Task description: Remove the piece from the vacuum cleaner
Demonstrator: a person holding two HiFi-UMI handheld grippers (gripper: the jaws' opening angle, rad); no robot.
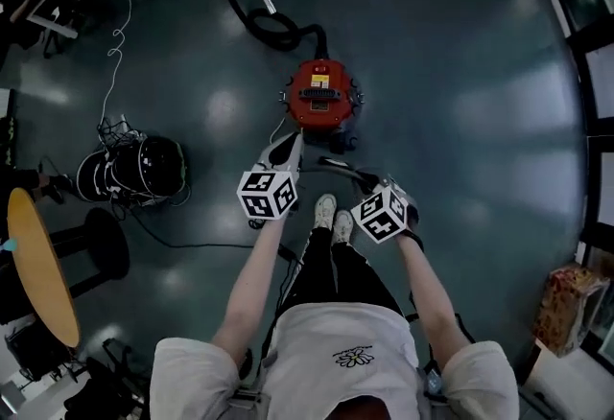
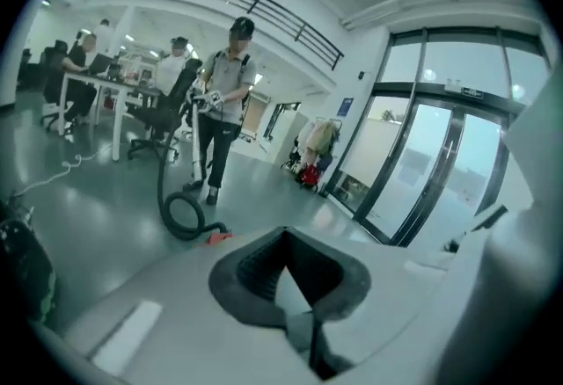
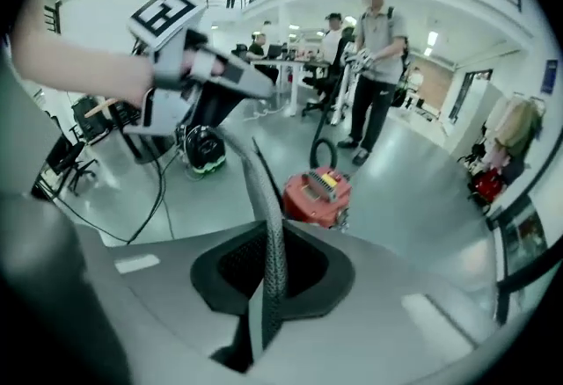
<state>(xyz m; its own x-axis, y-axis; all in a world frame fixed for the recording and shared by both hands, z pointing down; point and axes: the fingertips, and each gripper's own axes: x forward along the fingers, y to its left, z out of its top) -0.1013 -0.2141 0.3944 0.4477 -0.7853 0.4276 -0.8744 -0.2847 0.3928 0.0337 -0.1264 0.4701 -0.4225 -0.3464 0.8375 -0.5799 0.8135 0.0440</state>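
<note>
Open floor (image 1: 460,121) lies from 1 to 4 o'clock of the red vacuum cleaner (image 1: 321,94), while its hose (image 1: 273,30) blocks 11 and cabled gear (image 1: 134,169) crowds 8.

— What's your tally on the floor?

— I count one red drum vacuum cleaner (image 1: 322,94), one black ribbed hose (image 1: 261,25), one round yellow wooden table (image 1: 43,265) and one black round stool (image 1: 104,244).

— And nearer you?

— I have two grey two-jaw grippers, the left gripper (image 2: 295,291) and the right gripper (image 3: 268,273). I also see one grey textured strip (image 3: 268,207) and two white shoes (image 1: 325,210).
</note>
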